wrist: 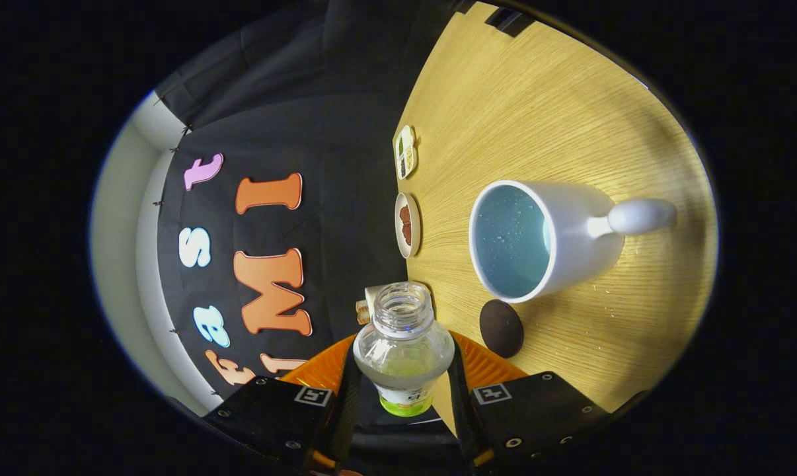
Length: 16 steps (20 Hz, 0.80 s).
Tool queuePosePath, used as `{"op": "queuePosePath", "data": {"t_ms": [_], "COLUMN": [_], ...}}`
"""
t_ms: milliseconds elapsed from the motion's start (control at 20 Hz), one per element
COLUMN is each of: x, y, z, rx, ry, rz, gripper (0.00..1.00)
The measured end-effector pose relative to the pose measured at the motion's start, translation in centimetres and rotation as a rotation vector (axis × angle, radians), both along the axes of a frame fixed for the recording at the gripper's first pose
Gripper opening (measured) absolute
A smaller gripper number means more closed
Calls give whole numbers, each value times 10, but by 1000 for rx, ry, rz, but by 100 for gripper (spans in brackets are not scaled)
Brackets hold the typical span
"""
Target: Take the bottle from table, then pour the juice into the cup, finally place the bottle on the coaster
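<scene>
My gripper (404, 387) is shut on a small clear bottle (403, 347), with one finger pressing each side of its body. The bottle has no cap, and a little pale yellow-green juice sits low inside it. The whole scene looks rolled sideways, so the wooden table (570, 112) stands like a wall beside the bottle. A white cup (557, 241) with a blue inside and a knob-like handle stands on the table, beyond the fingers and off to the side of the bottle's mouth. A dark round coaster (501, 328) lies on the table between the cup and the fingers.
Two small dishes (407, 225) (406, 152) with bits of food sit along the table's far edge, and a third small white dish (371, 303) peeks out behind the bottle's neck. A few drops dot the wood beside the cup. The booth's black cloth wall hangs beyond.
</scene>
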<state>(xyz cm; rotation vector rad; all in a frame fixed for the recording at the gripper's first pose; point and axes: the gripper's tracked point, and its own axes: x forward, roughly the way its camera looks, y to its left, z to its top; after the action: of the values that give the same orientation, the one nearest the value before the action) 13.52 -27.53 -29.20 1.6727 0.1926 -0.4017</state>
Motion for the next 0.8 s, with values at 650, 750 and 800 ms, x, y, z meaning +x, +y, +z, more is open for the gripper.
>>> {"op": "queuePosePath", "data": {"t_ms": [650, 750, 800], "x": [-4, -4, -5], "y": [-1, -3, -4], "z": [-1, 1, 2], "rx": [116, 135, 146], "ry": [12, 10, 5], "rz": [-22, -26, -31], "gripper": [62, 62, 63]}}
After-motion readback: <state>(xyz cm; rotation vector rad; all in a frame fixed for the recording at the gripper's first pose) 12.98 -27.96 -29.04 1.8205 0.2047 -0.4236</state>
